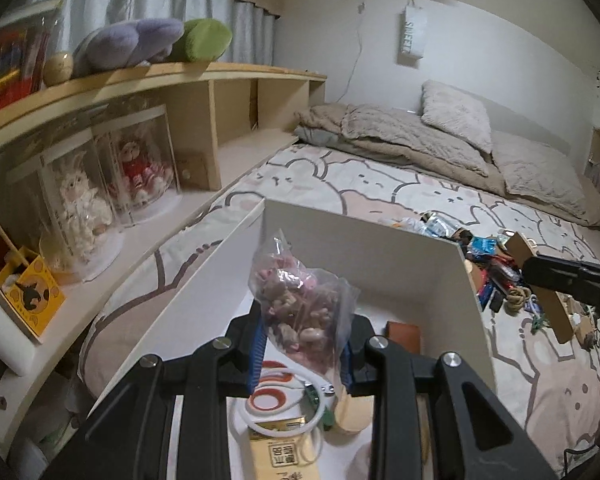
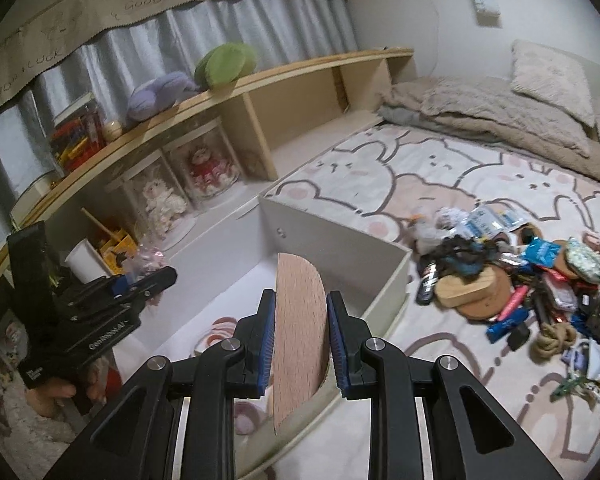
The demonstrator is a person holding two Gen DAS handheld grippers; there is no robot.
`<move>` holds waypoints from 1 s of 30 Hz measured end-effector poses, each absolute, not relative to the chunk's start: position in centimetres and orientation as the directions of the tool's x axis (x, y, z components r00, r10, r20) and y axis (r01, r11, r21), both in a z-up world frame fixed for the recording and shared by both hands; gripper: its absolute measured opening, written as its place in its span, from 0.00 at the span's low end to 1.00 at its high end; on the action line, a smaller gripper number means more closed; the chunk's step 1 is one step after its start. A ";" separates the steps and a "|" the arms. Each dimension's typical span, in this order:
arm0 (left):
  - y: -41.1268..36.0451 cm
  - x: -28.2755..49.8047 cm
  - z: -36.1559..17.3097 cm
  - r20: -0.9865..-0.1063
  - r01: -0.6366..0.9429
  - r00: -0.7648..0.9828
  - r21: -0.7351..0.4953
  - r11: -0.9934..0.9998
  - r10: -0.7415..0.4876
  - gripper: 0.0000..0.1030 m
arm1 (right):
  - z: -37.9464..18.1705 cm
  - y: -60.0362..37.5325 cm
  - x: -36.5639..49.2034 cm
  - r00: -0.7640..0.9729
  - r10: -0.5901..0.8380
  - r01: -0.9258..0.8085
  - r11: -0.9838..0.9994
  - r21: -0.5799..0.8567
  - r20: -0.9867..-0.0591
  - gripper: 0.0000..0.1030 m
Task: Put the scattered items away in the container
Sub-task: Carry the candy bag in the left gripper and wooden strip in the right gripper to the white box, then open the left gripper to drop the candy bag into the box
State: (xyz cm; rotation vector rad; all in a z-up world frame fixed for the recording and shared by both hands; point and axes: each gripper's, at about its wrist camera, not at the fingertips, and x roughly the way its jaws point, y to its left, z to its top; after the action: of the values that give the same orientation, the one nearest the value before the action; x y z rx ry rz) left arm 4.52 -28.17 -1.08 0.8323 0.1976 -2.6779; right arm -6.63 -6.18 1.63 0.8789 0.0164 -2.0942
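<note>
A white open box [image 1: 440,256] sits on the bed; it also shows in the right wrist view [image 2: 340,232]. My left gripper [image 1: 302,354] is shut on a clear bag of pink and beige pieces [image 1: 300,304], held above the box's inside. It shows from the side in the right wrist view [image 2: 140,284]. My right gripper [image 2: 300,340] is shut on a half-round wooden board [image 2: 298,332], held on edge over the box's near wall. It shows at the right in the left wrist view [image 1: 540,280]. A pile of scattered items [image 2: 520,276] lies on the sheet right of the box.
Inside the box lie a white and orange ring [image 1: 268,396], a yellow packet [image 1: 280,452] and a brown item [image 1: 402,334]. A wooden shelf [image 1: 180,76] with cased dolls [image 1: 140,172] and plush toys runs along the left. Folded blankets and a pillow [image 1: 456,116] lie at the head of the bed.
</note>
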 end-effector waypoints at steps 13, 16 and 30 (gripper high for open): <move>-30.4 3.0 -3.3 -0.618 0.376 -0.735 -0.027 -0.926 -0.280 0.29 | -0.2 -11.4 -8.3 -0.304 -0.684 0.731 -0.614 0.298 -0.663 0.24; -31.2 2.8 -2.8 -0.614 0.392 -0.732 -0.026 -0.920 -0.294 0.29 | -0.2 -12.4 -8.7 -0.292 -0.680 0.736 -0.609 0.296 -0.673 0.24; -32.9 1.8 -2.5 -0.637 0.401 -0.716 -0.041 -0.915 -0.285 0.61 | 0.1 -15.2 -9.5 -0.284 -0.663 0.758 -0.598 0.261 -0.693 0.24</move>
State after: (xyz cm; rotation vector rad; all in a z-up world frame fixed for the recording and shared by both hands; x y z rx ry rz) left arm 1.83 -32.88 -2.45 0.9235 0.2484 -2.5973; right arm -9.49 -15.18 0.06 0.9922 0.1475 -1.9806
